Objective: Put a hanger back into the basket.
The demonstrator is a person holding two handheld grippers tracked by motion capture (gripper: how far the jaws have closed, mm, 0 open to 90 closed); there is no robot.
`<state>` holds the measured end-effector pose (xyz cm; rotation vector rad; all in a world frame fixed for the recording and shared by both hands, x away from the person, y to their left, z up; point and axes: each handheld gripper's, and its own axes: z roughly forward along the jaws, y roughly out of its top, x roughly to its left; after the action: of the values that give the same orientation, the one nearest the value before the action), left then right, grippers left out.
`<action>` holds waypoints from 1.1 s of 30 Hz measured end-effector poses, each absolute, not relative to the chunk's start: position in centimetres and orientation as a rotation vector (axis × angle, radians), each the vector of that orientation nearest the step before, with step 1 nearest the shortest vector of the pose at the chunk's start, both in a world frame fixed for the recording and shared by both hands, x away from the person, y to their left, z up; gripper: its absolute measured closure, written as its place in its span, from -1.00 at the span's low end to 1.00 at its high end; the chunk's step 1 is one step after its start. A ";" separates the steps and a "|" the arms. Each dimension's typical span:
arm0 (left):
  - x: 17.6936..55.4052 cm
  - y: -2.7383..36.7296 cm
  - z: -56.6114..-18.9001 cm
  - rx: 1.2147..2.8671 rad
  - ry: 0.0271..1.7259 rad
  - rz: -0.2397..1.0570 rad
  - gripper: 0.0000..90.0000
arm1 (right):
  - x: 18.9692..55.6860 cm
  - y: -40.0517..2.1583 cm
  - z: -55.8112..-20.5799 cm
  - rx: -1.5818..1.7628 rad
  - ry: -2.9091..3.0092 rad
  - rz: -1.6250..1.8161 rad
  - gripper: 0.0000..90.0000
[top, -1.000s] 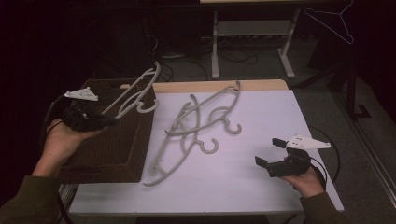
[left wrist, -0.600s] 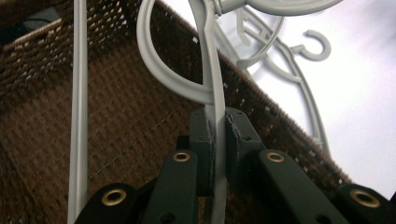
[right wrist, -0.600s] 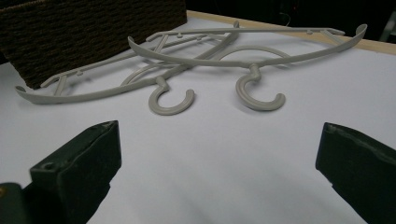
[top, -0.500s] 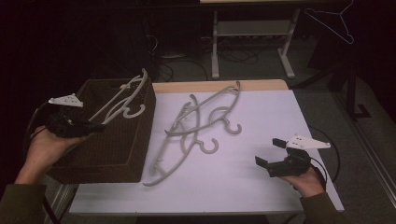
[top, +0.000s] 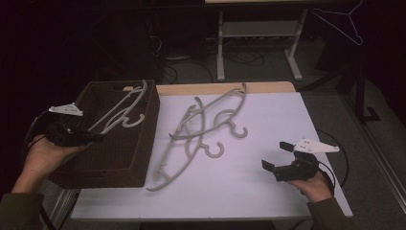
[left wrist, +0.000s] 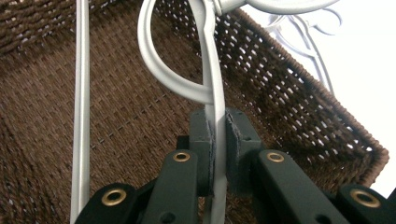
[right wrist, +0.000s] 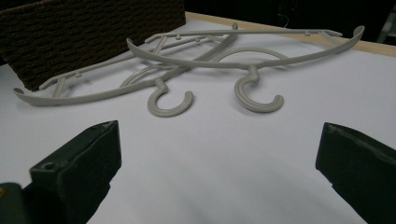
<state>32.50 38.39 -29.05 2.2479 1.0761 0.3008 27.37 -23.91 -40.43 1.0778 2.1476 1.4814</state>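
Left gripper (top: 91, 137) at the left edge of the high view, jaws nearly together and clamped on the thin arm of a grey hanger (top: 123, 112); in the left gripper view the pads (left wrist: 236, 140) press on either side of that strip (left wrist: 211, 93). Held hanger over the brown woven basket (top: 143, 163) in the left part of the frame, long axis running from the gripper at lower left up to the basket's far rim at upper right, hook curling toward the right over the basket's inside. Cannot tell whether its far end rests on the rim.

Right gripper (top: 276, 155) low on the right of the high view, jaws spread wide with nothing between them, held over the white table (top: 268, 115); same wide gap in the right gripper view (right wrist: 219, 154), pointed at the loose hangers.

Two more hangers (top: 210, 120) crossed at the middle of the table, just right of the basket, long axes slanting from lower left to upper right, hooks (right wrist: 170, 103) open toward the lower right of the high view.

No readable writing or labels anywhere.
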 end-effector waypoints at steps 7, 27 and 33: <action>33.1 39.0 -29.9 2.287 1.087 0.277 0.83 | 27.4 -23.9 -40.5 1.081 2.151 1.475 -1.00; 34.6 38.4 -31.6 2.360 1.053 0.215 0.83 | 27.5 -23.9 -40.6 1.075 2.156 1.469 -1.00; 34.9 39.3 -31.8 2.359 1.058 0.208 0.83 | 27.5 -23.8 -40.7 1.075 2.161 1.464 -1.00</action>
<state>34.89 39.25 -31.85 2.3590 1.0584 0.2083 27.53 -23.81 -40.71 1.0751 2.1605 1.4641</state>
